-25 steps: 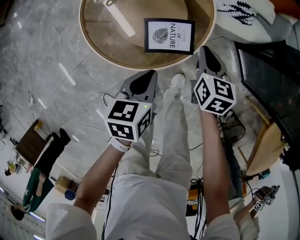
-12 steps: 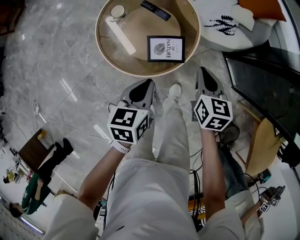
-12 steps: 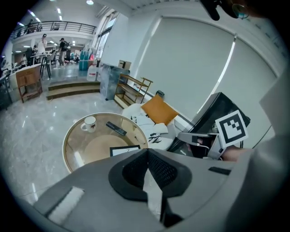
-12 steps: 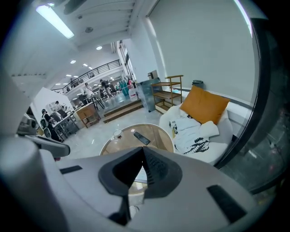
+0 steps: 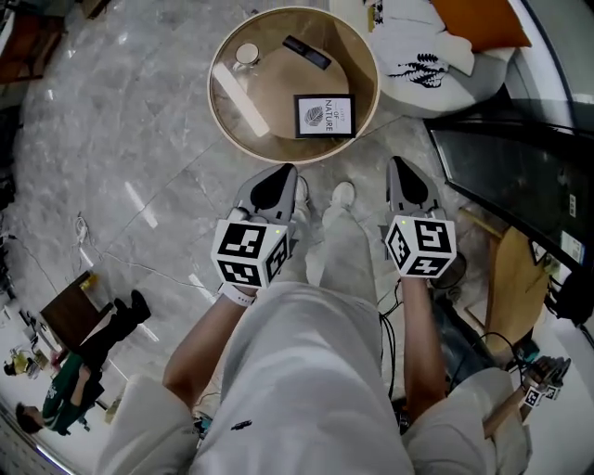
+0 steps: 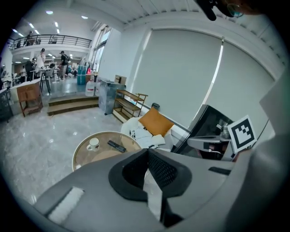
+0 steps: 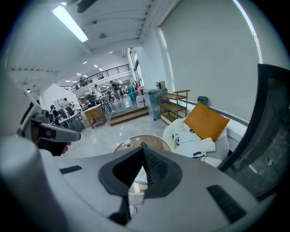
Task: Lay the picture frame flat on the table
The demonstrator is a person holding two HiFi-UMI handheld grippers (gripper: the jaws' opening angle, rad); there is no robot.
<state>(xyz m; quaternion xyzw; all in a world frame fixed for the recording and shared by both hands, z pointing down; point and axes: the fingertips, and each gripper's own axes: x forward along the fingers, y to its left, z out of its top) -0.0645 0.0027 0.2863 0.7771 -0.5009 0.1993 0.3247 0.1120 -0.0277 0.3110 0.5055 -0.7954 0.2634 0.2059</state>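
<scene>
The picture frame [image 5: 324, 116], black-edged with a leaf print, lies flat near the front right rim of the round wooden table [image 5: 357, 56]. Both grippers hang over the marble floor, well short of the table. My left gripper [image 5: 281, 178] is shut with nothing between its jaws, and its tips meet in the left gripper view [image 6: 147, 152]. My right gripper [image 5: 400, 169] is shut and empty too, its jaws pressed together in the right gripper view [image 7: 142, 146]. In both gripper views the jaws hide the frame.
A white cup [image 5: 246, 55] and a dark remote [image 5: 306, 52] also sit on the table. A white armchair with an orange cushion [image 5: 473, 19] stands behind it to the right. A dark screen [image 5: 520, 176] lines the right side. The person's legs and shoes [image 5: 342, 195] are between the grippers.
The person has stepped back from the table, so it and the flat frame look smaller and farther off. Both grippers have drawn back with the person.
</scene>
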